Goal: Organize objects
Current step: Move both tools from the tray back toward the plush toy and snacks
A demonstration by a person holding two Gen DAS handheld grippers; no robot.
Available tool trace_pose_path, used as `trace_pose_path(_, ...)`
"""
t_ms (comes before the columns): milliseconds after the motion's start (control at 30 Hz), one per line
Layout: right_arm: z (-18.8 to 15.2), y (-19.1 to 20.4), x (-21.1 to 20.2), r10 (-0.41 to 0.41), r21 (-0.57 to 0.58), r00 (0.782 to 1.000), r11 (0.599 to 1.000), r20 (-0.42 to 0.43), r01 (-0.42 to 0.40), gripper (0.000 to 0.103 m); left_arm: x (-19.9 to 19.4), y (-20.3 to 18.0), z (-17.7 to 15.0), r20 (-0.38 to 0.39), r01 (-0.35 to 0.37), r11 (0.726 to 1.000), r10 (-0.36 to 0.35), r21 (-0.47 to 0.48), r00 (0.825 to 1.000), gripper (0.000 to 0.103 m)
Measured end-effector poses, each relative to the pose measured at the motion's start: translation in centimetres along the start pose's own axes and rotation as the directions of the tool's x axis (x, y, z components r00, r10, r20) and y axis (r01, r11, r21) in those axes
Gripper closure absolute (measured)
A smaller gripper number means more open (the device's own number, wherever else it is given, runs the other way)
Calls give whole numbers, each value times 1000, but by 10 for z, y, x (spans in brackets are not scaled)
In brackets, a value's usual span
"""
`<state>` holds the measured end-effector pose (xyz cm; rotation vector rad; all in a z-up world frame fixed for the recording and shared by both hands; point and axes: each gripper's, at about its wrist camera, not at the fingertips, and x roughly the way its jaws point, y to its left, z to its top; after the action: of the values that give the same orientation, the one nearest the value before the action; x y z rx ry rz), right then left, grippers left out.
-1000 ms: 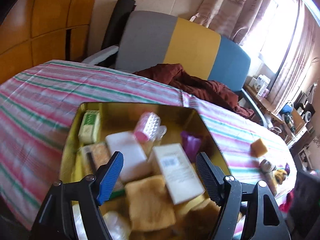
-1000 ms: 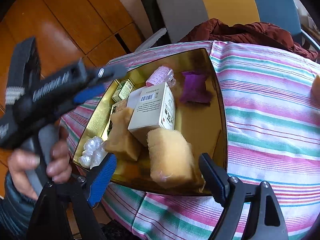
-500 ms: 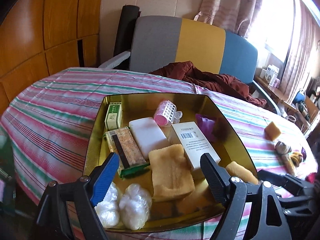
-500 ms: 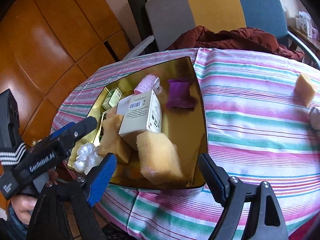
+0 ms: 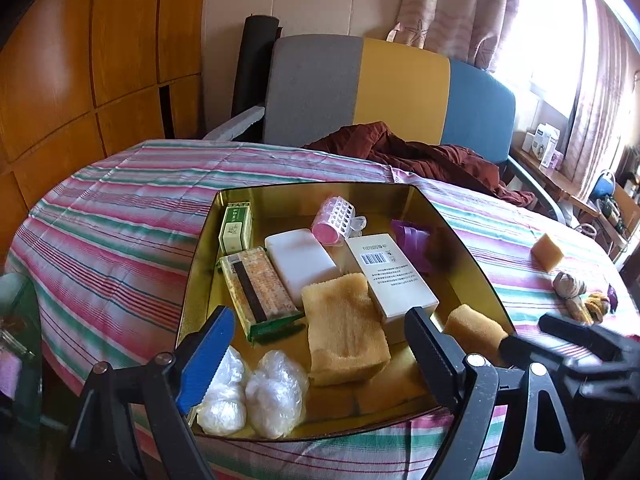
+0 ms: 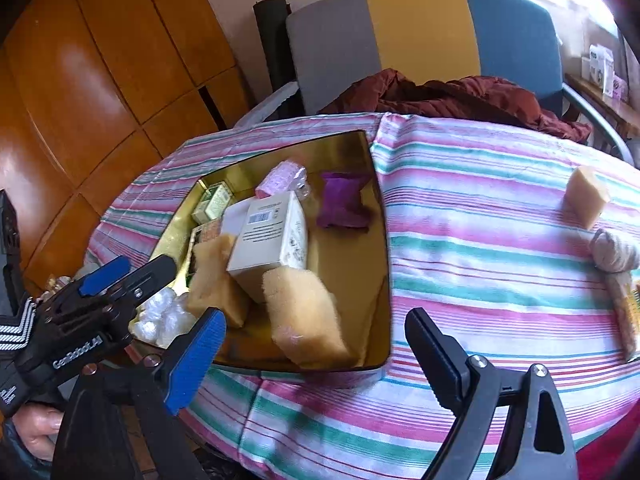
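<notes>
— Two grippers, and neither one is carrying a thing. The left gripper (image 5: pixel 318 354) hangs over the near edge of the gold tin (image 5: pixel 466 254), its jaws spread wide and just now opening further, with nothing pinched between them; the plastic-wrapped balls (image 5: pixel 256 390) and the tan sponge (image 5: pixel 344 330) merely lie below the gap.

— And the right one?

— The right gripper (image 6: pixel 316 350) is the same: jaws apart, just widened, empty. It points at the tin's near right corner and the striped tablecloth (image 6: pixel 480 264) beside it.

— So what's already packed?

— Plenty. A white barcoded box (image 5: pixel 390 274), a white bar (image 5: pixel 300 260), a pink hair roller (image 5: pixel 334 220), a green carton (image 5: pixel 236 228), a purple pouch (image 5: pixel 412 240), a printed packet (image 5: pixel 258 286), and a second sponge (image 5: pixel 474 326) in the near right corner.

— What's left out?

— A loose sponge block (image 6: pixel 588 196) sits on the cloth well to the right of the tin, and nearer the edge a cloth-wrapped bundle (image 6: pixel 614 250) with something yellowish beside it that I can't make out.

— Then they're between pickups?

— That's my reading. I'd guess the right hand goes next: swing away from the tin toward that sponge block, bring the open jaws down either side, and squeeze gently, since it's soft and will give.
</notes>
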<state>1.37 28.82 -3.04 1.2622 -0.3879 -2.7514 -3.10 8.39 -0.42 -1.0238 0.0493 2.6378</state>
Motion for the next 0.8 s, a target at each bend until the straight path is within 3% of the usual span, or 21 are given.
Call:
trace_pose_path(200,9,-25,-15,-100,26,995,995,29,99,10,-6,-12,-3,25,-29,997,28,65,999,15)
trace_pose_path(400,22,-80,-37,-223,117,974,969,28,218,10,-9,-21,-5,29,-45,993,42,108,999,15)
trace_pose_path(500,30,-107,-52,-288,132,957,951,33,281,10,-10,-25,-6,34,-52,991,48,127,998,15)
trace_pose_path(667,41,-157,-73,-413,162,910,901,38,402,10,-12,-33,-6,36,-53,987,48,152,998,15)
trace_pose_path(800,40,-198,-79,-468,217,883,865,22,453,10,-12,-41,-6,35,-53,983,48,177,998,15)
